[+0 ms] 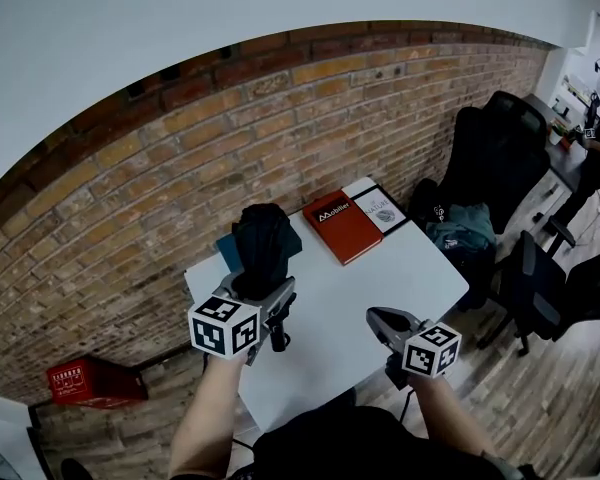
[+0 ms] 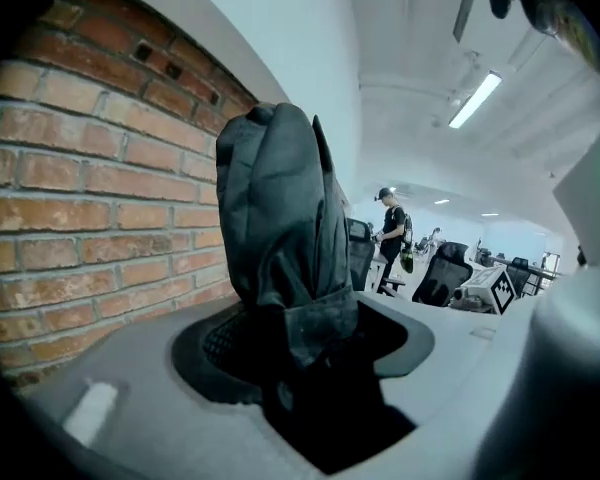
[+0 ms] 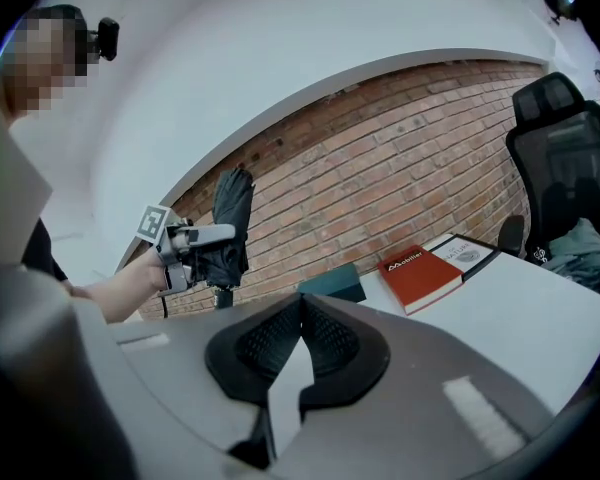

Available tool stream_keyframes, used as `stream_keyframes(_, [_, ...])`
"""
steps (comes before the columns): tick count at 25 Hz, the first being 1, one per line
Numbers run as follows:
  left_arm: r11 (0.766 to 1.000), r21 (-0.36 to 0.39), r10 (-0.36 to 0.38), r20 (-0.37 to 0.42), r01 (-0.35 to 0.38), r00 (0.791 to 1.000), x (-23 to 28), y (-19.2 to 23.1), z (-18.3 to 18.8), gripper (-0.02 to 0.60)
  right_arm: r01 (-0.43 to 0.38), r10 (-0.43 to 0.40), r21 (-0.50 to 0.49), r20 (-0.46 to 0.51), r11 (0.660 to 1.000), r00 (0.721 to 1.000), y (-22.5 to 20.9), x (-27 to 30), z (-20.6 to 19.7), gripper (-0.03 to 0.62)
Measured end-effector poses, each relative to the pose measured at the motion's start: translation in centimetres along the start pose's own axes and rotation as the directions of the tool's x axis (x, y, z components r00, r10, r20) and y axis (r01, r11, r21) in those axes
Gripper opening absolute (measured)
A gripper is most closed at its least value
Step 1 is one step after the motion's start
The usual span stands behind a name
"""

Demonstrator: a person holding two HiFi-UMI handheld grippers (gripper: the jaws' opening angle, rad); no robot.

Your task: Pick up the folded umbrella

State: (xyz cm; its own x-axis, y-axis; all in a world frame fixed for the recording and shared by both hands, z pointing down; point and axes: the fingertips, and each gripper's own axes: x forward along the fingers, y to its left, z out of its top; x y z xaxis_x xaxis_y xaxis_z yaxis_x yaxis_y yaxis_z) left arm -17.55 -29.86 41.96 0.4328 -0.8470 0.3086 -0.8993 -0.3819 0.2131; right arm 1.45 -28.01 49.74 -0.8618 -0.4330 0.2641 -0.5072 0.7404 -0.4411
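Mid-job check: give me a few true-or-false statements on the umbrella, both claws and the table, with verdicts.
1. The left claw grips the folded black fabric umbrella. True.
2. The umbrella lies flat on the white table. False: it is held upright above it.
3. The right claw holds the red hardcover book. False: its jaws are together and empty; the book lies on the table.
4. A red plastic crate sits on the floor by the brick wall. True.

You've got the folded umbrella (image 1: 264,246), black and bunched, standing upright just left of centre, clamped in your left gripper (image 1: 270,296).
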Motion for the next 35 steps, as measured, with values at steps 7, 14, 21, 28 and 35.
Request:
stream_keyframes(7, [0.997, 0.075, 0.019, 0.168, -0.032, 0.986, -4.4, -1.4, 4.0, 0.279, 0.015, -0.009, -0.062, 0.1, 0.998, 0.995, 1.2, -2.5, 4.6, -0.002])
stream_keyframes(14, [0.994, 0.091, 0.026, 0.327, -0.059, 0.944, -7.7, -2.0, 7.6, 0.281, -0.016, 0.052, -0.184, 0.192, 0.983, 0.98, 4.8, -4.0, 9.2, -0.003])
stream_keyframes(21, [0.992, 0.032, 0.104, 0.318, -0.12, 0.942, -7.8, -0.5, 3.9, 0.281, 0.013, 0.048, -0.251, 0.235, 0.968, 0.971, 5.7, -3.3, 10.4, -0.003])
stream_keyframes(28, [0.987, -0.064, 0.159, 0.282, -0.147, 0.946, -8.8, 0.0, 0.1, 0.281, 0.013, 0.035, -0.213, 0.22, 0.977, 0.975, 5.2, -3.2, 9.1, -0.003])
stream_keyframes(35, [0.985, 0.013, 0.159, 0.299, -0.17, 0.941, -9.5, 0.1, 1.9, 0.282, 0.019, 0.03, -0.224, 0.213, 0.974, 0.977, 4.6, -3.0, 9.3, -0.003])
